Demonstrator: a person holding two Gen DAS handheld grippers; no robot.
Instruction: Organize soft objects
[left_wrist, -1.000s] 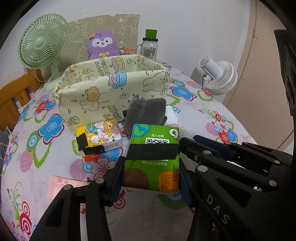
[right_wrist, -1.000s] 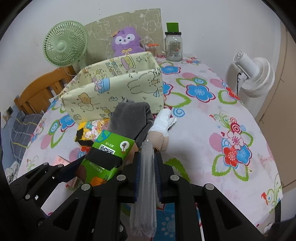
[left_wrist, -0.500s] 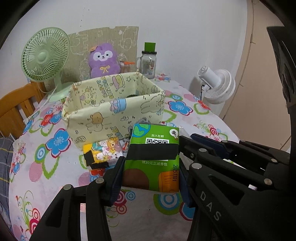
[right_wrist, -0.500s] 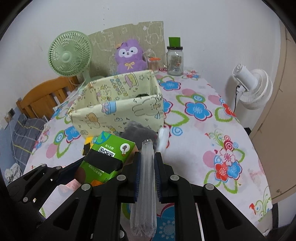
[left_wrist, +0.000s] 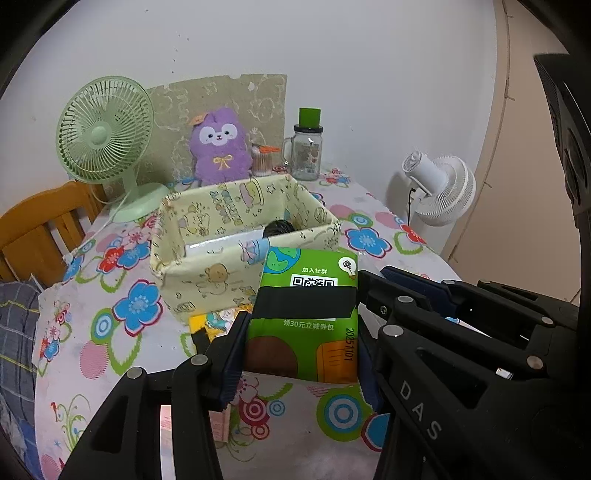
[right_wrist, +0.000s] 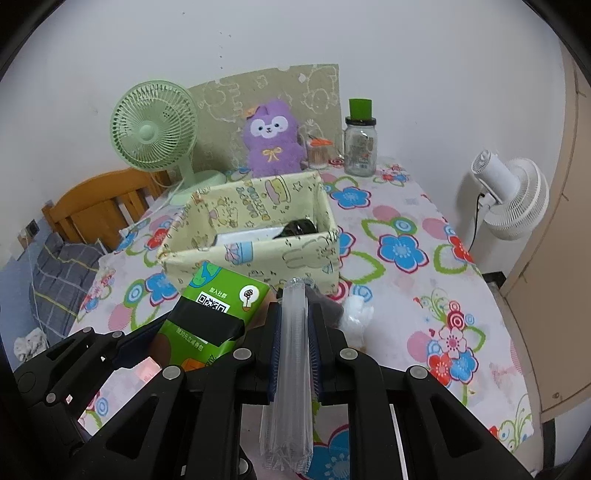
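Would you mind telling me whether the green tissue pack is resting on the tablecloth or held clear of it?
Apart. The left wrist view shows the green tissue pack clamped in the left hand-held gripper, with the tablecloth visible below its bottom edge.

- Two hand-held grippers: the left hand-held gripper (left_wrist: 299, 354) and the right hand-held gripper (right_wrist: 293, 354).
- One green tissue pack (left_wrist: 308, 314).
- One clear plastic sleeve (right_wrist: 291, 362).
- One fabric storage box (left_wrist: 236, 236) near the middle of the tabletop (right_wrist: 406, 295).
- Two fans: a green fan (left_wrist: 105, 136) at the far left corner, a white fan (left_wrist: 441, 188) off the right edge.
- One purple plush toy (left_wrist: 219, 147) at the far edge.
- One glass jar (left_wrist: 306, 151) at the far edge.
- One yellow cartoon-print pack (left_wrist: 218, 319).
- One wooden chair (right_wrist: 99, 206) off the left edge.
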